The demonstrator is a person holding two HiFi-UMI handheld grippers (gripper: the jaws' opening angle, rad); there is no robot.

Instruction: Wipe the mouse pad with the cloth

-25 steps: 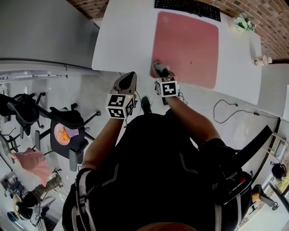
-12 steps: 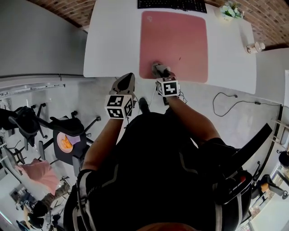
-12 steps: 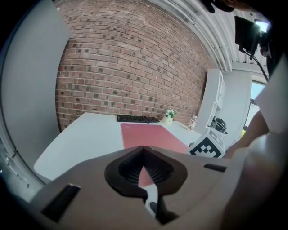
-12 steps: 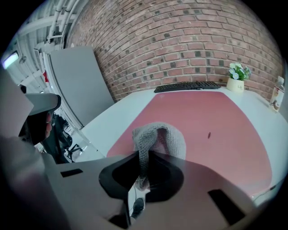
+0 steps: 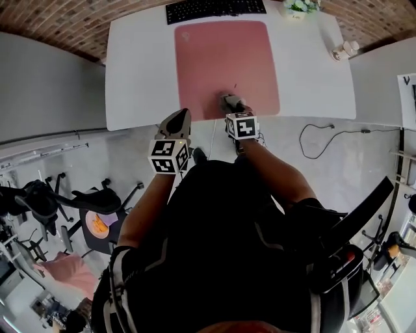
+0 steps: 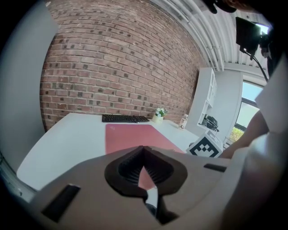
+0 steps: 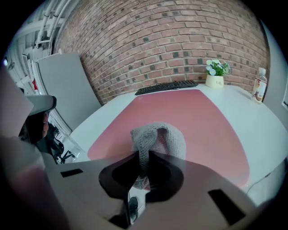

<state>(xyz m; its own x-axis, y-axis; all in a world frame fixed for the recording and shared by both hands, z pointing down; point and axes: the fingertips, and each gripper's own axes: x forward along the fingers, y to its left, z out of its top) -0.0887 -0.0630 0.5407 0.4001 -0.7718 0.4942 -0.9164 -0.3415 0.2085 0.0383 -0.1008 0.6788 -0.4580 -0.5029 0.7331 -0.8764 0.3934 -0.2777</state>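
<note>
The pink mouse pad [image 5: 224, 62] lies on the white table [image 5: 136, 71]. My right gripper [image 5: 229, 102] is shut on a bunched grey knitted cloth [image 7: 157, 140], which rests on the pad [image 7: 189, 114] near the middle of its near edge. The cloth bulges out beyond the jaws. My left gripper [image 5: 181, 117] hovers at the table's near edge, left of the pad [image 6: 128, 137]. Its jaws are shut with nothing between them. From the left gripper [image 6: 144, 157] view, the right gripper's marker cube [image 6: 204, 147] shows at the right.
A black keyboard [image 5: 214, 8] lies along the pad's far edge. A small potted plant [image 5: 296, 6] and a bottle [image 5: 344, 49] stand at the back right. A brick wall [image 7: 180, 40] backs the table. A cable [image 5: 318, 140] trails on the floor.
My right gripper has dragged the cloth along the pad's near edge, from its near left corner towards the middle. The left gripper stays shut beside it.
</note>
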